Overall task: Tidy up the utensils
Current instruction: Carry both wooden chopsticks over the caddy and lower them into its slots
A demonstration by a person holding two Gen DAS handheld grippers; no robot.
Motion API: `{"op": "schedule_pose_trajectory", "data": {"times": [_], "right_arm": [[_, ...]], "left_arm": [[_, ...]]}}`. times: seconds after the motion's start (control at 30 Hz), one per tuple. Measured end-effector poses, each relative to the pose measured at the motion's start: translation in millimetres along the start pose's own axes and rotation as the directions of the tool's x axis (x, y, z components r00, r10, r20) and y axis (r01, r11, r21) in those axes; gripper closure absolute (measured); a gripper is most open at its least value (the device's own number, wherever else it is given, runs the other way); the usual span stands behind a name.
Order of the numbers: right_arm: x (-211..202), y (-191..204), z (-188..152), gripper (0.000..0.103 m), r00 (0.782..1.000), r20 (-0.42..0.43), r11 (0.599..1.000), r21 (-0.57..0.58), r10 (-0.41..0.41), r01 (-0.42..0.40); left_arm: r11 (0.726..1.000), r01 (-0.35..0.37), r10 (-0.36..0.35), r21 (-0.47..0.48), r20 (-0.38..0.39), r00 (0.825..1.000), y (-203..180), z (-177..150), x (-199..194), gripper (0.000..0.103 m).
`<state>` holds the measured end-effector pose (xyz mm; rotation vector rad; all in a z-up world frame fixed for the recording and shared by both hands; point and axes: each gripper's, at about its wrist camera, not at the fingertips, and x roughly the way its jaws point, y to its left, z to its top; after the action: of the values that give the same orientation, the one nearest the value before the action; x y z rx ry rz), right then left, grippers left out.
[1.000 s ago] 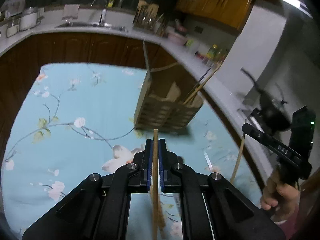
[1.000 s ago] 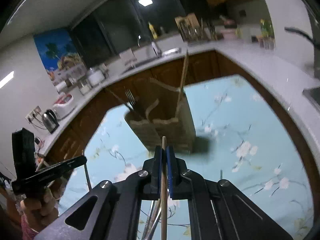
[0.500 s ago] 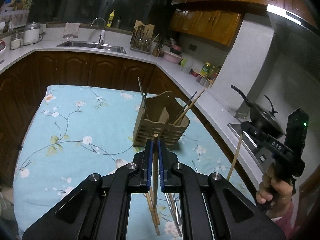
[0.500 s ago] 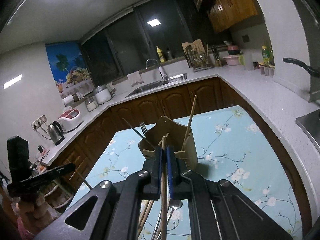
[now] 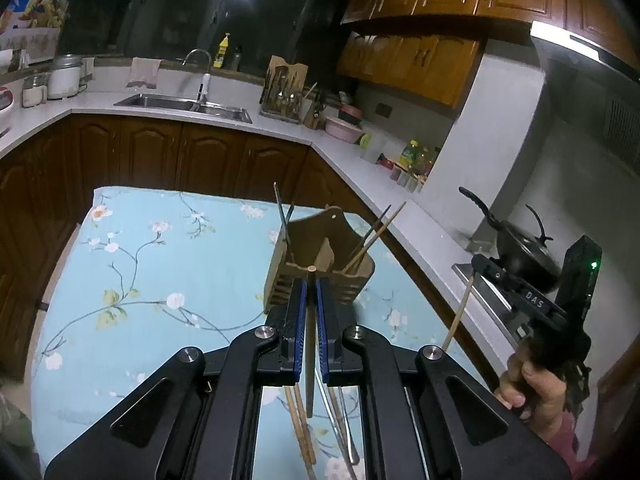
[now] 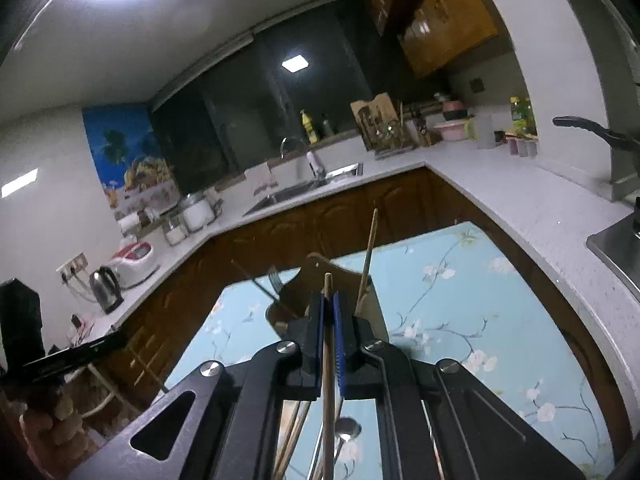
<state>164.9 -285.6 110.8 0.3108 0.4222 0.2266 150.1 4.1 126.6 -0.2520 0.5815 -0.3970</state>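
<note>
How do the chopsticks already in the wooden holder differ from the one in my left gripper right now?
The chopsticks in the wooden holder lean out of its right compartment, free of any grip; the chopstick in the left gripper is clamped between shut blue pads, its round tip toward the holder. Both look like slim wooden sticks.

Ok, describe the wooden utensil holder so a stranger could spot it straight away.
Find the table under the light blue floral cloth, ringed by dark wood kitchen cabinets. Near its far right edge stands the wooden utensil holder, a slatted box with a tall arched back panel. It is the only upright thing on the cloth, with chopsticks and a fork sticking out, while the loose utensils lie flat nearer the camera.
</note>
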Motion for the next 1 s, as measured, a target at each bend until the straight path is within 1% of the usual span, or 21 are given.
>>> {"op": "schedule_pose_trajectory", "data": {"times": [0.17, 0.33, 0.47, 0.57, 0.6, 0.73, 0.8, 0.9, 1.0], "right_arm": [[7, -4, 8, 0.098, 0.996, 0.083, 1.000, 0.015, -0.005, 0.004], [18, -4, 24, 0.098, 0.980, 0.198, 1.000, 0.025, -0.012, 0.008], [29, -2, 47, 0.098, 0.955, 0.296, 0.999, 0.038, -0.024, 0.014], [35, -2, 62, 0.098, 0.931, 0.363, 0.999, 0.044, -0.033, 0.019], [38, 0, 69, 0.098, 0.920, 0.391, 0.999, 0.043, -0.037, 0.022], [51, 1, 81, 0.098, 0.896, 0.440, 0.998, 0.033, -0.054, 0.045], [63, 0, 82, 0.098, 0.893, 0.445, 0.997, 0.032, -0.073, 0.065], [80, -4, 75, 0.098, 0.895, 0.436, 0.996, 0.031, -0.090, 0.085], [96, -11, 59, 0.098, 0.904, 0.414, 0.994, 0.036, -0.108, 0.102]], "left_arm": [[1.000, 0.006, -0.006, 0.000, 0.025, 1.000, -5, 14, 4, 0.099], [1.000, 0.009, -0.009, 0.009, 0.069, 0.998, -9, 41, 10, 0.099], [1.000, 0.007, -0.007, 0.001, 0.118, 0.993, -9, 67, 17, 0.099], [1.000, 0.001, -0.001, 0.001, 0.155, 0.988, -11, 89, 25, 0.099], [1.000, 0.001, -0.001, 0.000, 0.167, 0.986, -11, 97, 29, 0.099], [0.999, -0.032, 0.030, 0.005, 0.216, 0.976, -12, 119, 47, 0.099], [0.999, -0.049, 0.049, -0.005, 0.236, 0.970, -9, 124, 62, 0.099], [0.998, -0.051, 0.058, -0.039, 0.220, 0.974, 0, 123, 87, 0.099], [0.996, -0.061, 0.072, -0.063, 0.197, 0.978, 9, 110, 111, 0.099]]}}
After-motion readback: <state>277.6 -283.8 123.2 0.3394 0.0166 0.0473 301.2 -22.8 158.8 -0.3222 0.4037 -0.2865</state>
